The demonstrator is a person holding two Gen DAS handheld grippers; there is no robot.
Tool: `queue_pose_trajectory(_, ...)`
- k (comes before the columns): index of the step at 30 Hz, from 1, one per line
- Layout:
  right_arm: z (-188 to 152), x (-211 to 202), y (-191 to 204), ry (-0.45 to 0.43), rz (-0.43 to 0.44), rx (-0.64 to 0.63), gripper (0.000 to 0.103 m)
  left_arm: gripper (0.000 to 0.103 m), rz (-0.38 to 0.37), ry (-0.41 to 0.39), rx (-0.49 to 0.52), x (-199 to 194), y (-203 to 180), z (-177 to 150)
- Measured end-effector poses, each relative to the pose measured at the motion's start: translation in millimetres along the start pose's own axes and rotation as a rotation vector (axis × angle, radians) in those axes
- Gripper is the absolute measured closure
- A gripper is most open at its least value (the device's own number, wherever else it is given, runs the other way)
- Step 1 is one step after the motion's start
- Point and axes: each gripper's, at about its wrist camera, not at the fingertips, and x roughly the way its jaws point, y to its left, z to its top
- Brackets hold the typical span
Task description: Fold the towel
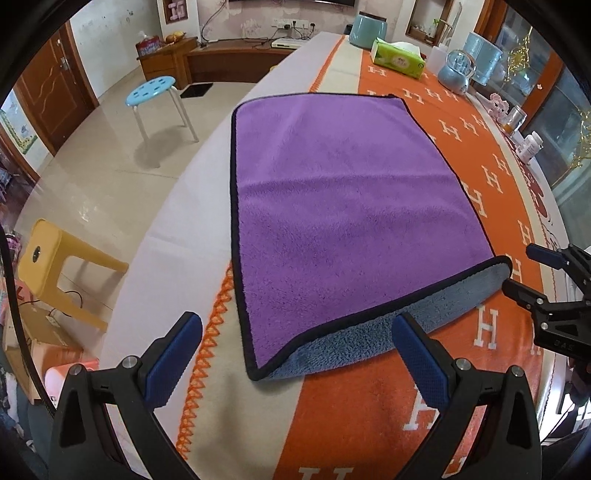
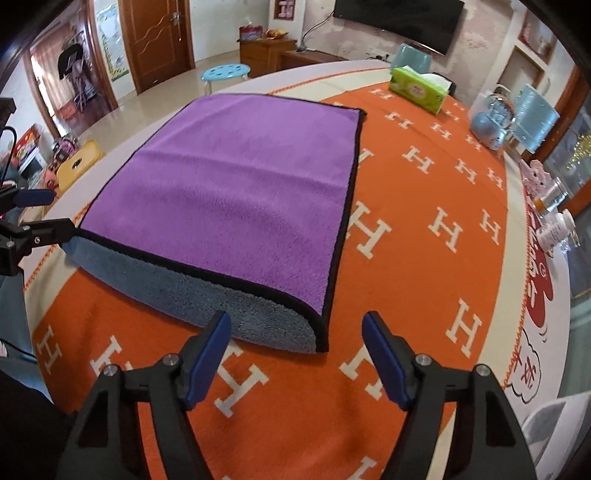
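Observation:
A purple towel [image 1: 340, 206] with a black hem and a grey-blue underside lies folded in half on the orange patterned tablecloth [image 1: 369, 406]; it also shows in the right wrist view [image 2: 236, 192]. The grey lower layer [image 1: 369, 343] sticks out along the near edge. My left gripper [image 1: 295, 354] is open and empty, just in front of the towel's near left corner. My right gripper [image 2: 295, 354] is open and empty, just in front of the near right corner [image 2: 317, 339]. Each gripper appears at the edge of the other's view.
A green tissue box [image 2: 419, 88], a blue container [image 1: 367, 29], a glass globe ornament [image 2: 491, 123] and small bottles [image 2: 554, 225] stand along the far and right sides of the table. A blue stool [image 1: 155, 92] and a yellow stool [image 1: 55, 258] stand on the floor at the left.

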Motion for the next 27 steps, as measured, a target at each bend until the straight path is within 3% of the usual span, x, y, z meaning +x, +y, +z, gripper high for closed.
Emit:
queue_pose_trajectory(12, 0, 24, 0, 0.051, 0.028, -0.029, 0.049, 0.014, -0.071, 0.057, -0.037, 22, 3, -2)
queue_pose_trajectory(18, -1, 25, 1, 0.061, 0.023, -0.032, 0.062, 0.038, -0.120, 0.092, -0.047, 26, -2, -3)
queue_pose_trajectory(20, -1, 24, 0, 0.063, 0.018, -0.030, 0.067, 0.039, -0.127, 0.096, -0.051, 26, -4, -4)
queue_pose_trajectory(27, -3, 22, -5, 0.066, 0.004, -0.018, 0.080, 0.064, -0.118, 0.126, -0.067, 27, -2, -10)
